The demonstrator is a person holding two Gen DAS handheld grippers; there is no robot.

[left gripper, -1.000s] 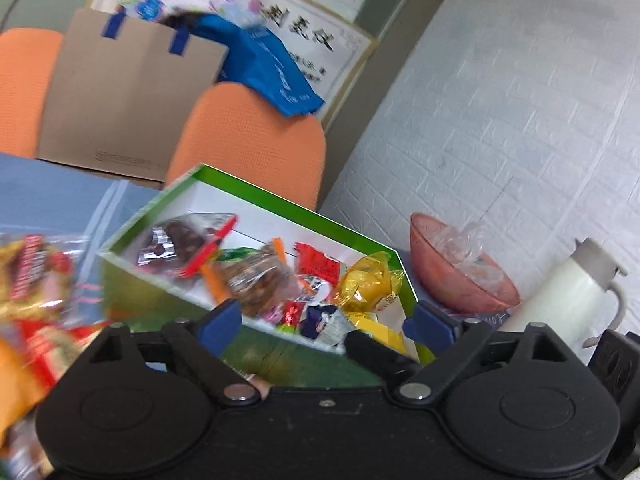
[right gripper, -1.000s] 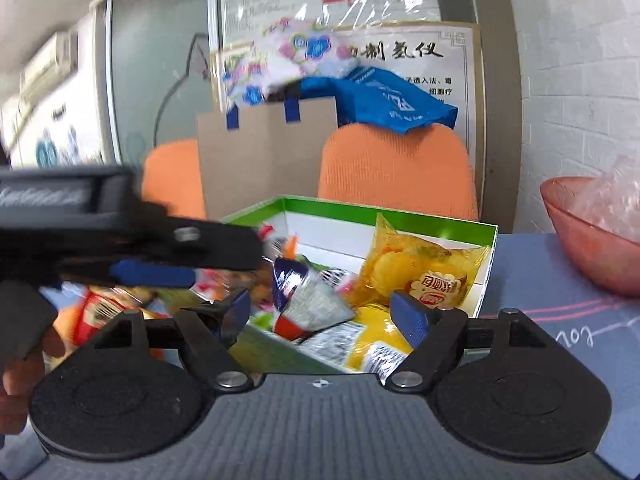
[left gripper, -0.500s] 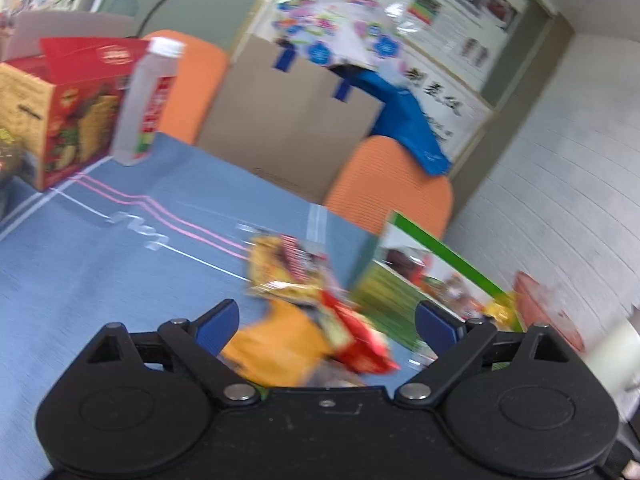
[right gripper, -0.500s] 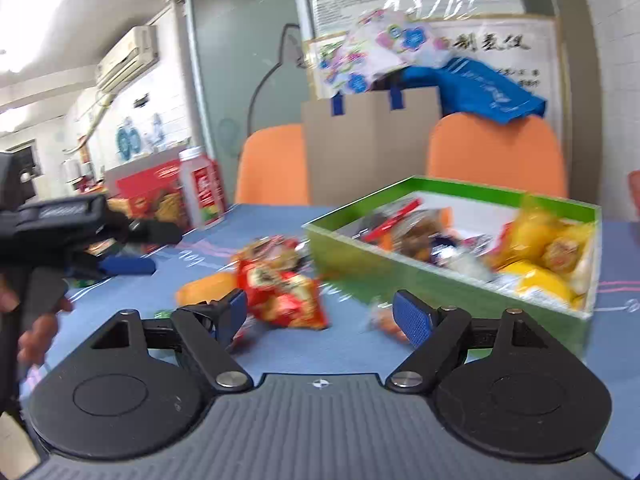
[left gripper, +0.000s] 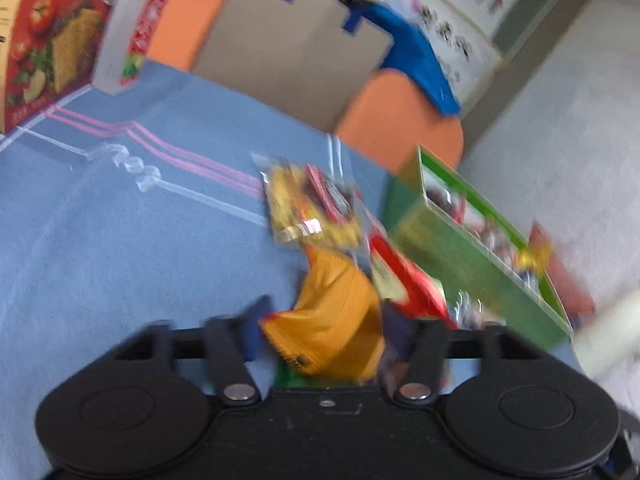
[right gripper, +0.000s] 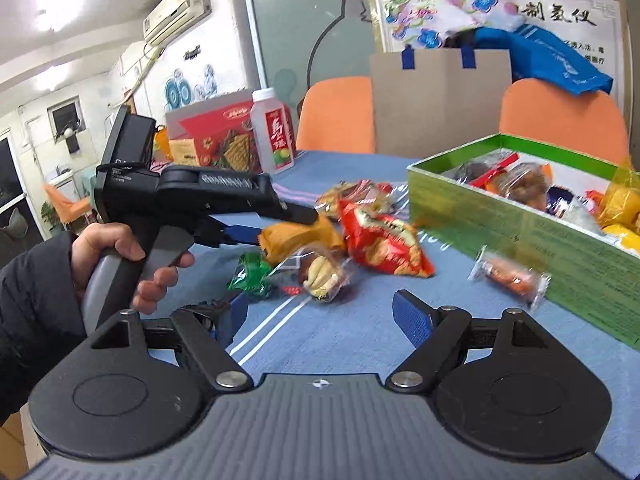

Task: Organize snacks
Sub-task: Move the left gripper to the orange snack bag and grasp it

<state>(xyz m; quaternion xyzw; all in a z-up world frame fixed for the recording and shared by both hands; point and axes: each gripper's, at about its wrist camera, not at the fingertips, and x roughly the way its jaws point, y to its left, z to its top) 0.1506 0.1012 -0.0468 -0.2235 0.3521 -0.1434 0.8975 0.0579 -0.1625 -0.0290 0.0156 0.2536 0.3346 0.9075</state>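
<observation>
Loose snack packets lie on the blue cloth left of the green box [right gripper: 480, 216] [left gripper: 460, 256], which holds several packets. My left gripper [left gripper: 330, 324] [right gripper: 280, 226] is low over the pile. Its jaws are closing around an orange packet [left gripper: 340, 320] [right gripper: 304, 236] that lies between the fingers; I see no firm squeeze. Beside it lie a red packet [right gripper: 380, 240] [left gripper: 408, 284], a yellow and red packet [left gripper: 312, 208], a green sweet [right gripper: 250, 276] and a clear packet of pale pieces [right gripper: 320, 276]. My right gripper [right gripper: 322, 312] stands open over the cloth, holding nothing.
A small sausage packet [right gripper: 512, 274] lies against the box's front wall. A red carton [right gripper: 216, 140] and a white bottle [right gripper: 274, 136] stand at the far left. Orange chairs [right gripper: 336, 116] and a cardboard bag [right gripper: 440, 100] are behind the table. A pink bowl [left gripper: 568, 284] sits past the box.
My left gripper swung from above the green box to the loose pile, sank lower, and its jaws narrowed around the orange packet. My right gripper's view turned left, away from the box.
</observation>
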